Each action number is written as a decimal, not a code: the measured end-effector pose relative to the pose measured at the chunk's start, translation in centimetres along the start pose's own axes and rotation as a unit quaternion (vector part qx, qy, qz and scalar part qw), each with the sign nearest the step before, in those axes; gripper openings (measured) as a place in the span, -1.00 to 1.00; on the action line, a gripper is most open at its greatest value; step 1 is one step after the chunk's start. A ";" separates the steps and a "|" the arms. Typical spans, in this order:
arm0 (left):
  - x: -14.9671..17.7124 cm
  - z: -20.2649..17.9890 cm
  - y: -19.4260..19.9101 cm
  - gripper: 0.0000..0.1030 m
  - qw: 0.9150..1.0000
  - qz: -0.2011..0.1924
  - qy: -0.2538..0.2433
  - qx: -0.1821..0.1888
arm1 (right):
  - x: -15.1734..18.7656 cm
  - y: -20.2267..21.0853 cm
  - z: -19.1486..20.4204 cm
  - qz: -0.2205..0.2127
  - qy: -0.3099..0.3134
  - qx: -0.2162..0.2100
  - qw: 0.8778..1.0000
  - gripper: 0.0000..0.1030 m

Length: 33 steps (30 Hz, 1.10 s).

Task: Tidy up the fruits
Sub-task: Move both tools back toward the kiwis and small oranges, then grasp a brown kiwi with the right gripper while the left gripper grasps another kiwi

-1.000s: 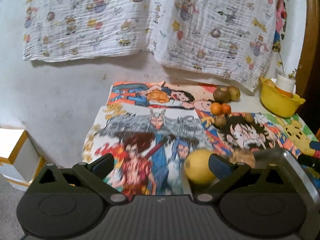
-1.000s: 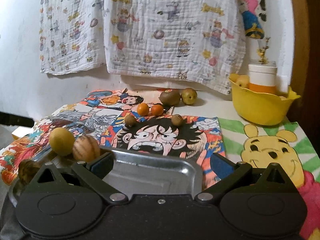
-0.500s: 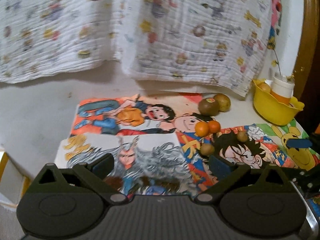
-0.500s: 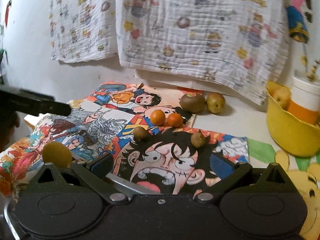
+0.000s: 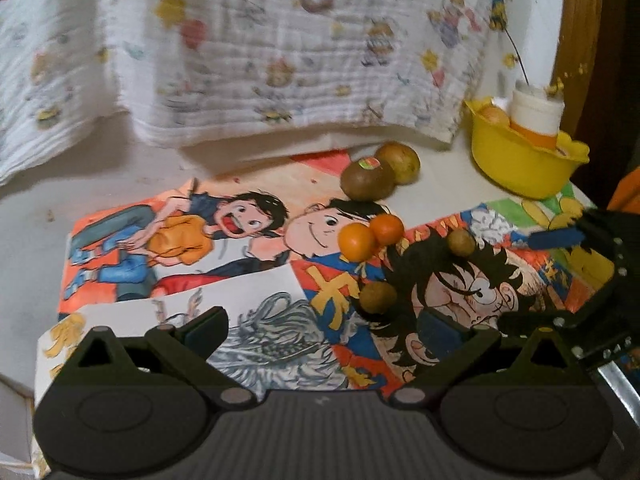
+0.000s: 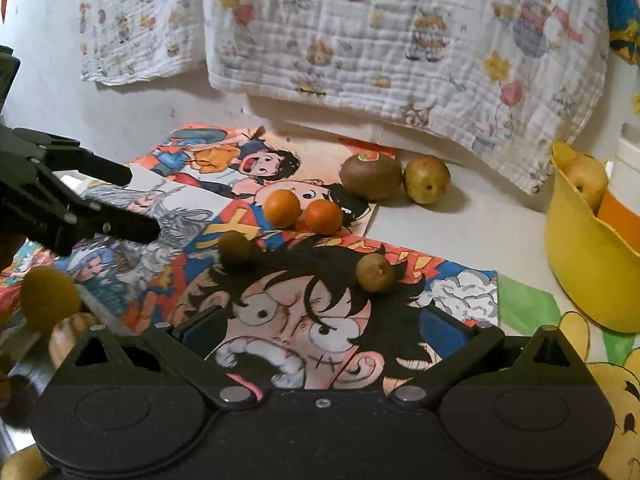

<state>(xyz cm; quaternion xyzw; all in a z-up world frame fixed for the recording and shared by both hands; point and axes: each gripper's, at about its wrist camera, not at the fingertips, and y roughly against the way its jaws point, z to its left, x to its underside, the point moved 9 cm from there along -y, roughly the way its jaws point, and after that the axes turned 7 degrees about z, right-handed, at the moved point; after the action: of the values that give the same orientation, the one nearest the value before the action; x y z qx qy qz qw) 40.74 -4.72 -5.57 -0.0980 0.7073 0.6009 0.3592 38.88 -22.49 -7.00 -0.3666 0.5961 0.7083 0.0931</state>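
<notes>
Two oranges (image 5: 368, 235) (image 6: 304, 210) lie together on the cartoon paper mats. Two small brown fruits (image 5: 378, 297) (image 6: 375, 272) lie just in front of them. A kiwi (image 5: 368, 178) (image 6: 370, 176) and a yellow-brown fruit (image 5: 400, 162) (image 6: 426, 179) sit at the back near the cloth. My left gripper (image 5: 320, 326) is open and empty, above the mats, left of the fruits. My right gripper (image 6: 320, 330) is open and empty over the big face drawing. A yellow fruit (image 6: 50, 298) and a brown one (image 6: 70, 334) sit in the metal tray at lower left.
A yellow bowl (image 5: 520, 160) (image 6: 580, 256) with a fruit and a white-orange cup stands at the right. A patterned cloth (image 6: 380, 40) hangs on the wall behind. The tray's rim (image 5: 620, 392) shows at lower right. A white box (image 5: 12, 420) sits at far left.
Both grippers have moved forward, away from the tray and toward the loose fruits. The tray has dropped to the view edges. Both stay open.
</notes>
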 end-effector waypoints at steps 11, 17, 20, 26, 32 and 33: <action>-1.1 -1.8 -3.5 0.89 0.998 0.039 0.000 0.051 | -1.0 -3.8 -1.0 0.005 0.026 0.022 0.999 0.61; -1.6 -2.4 -4.5 0.62 0.997 0.053 -0.016 0.048 | -1.1 -4.4 -1.4 -0.001 0.031 0.031 0.999 0.42; -1.5 -2.7 -5.2 0.41 0.996 0.068 -0.018 0.050 | -1.3 -4.6 -1.6 -0.004 0.031 0.034 0.999 0.27; -1.4 -2.8 -6.0 -0.03 0.994 0.085 -0.006 0.061 | -1.5 -4.7 -2.1 -0.009 0.025 0.038 0.999 -0.02; -1.6 -2.5 -6.4 -0.28 0.995 0.084 0.003 0.060 | -1.6 -4.9 -2.1 -0.010 0.026 0.038 0.999 -0.17; -1.7 -2.6 -6.5 -0.31 0.995 0.083 0.002 0.059 | -1.6 -4.9 -2.1 -0.010 0.025 0.037 0.999 -0.21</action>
<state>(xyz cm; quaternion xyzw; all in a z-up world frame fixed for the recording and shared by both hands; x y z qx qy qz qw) 44.63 -9.24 -9.52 -0.0192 0.7478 0.5858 0.3120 43.69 -22.58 -9.82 -0.3868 0.6203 0.6752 0.0984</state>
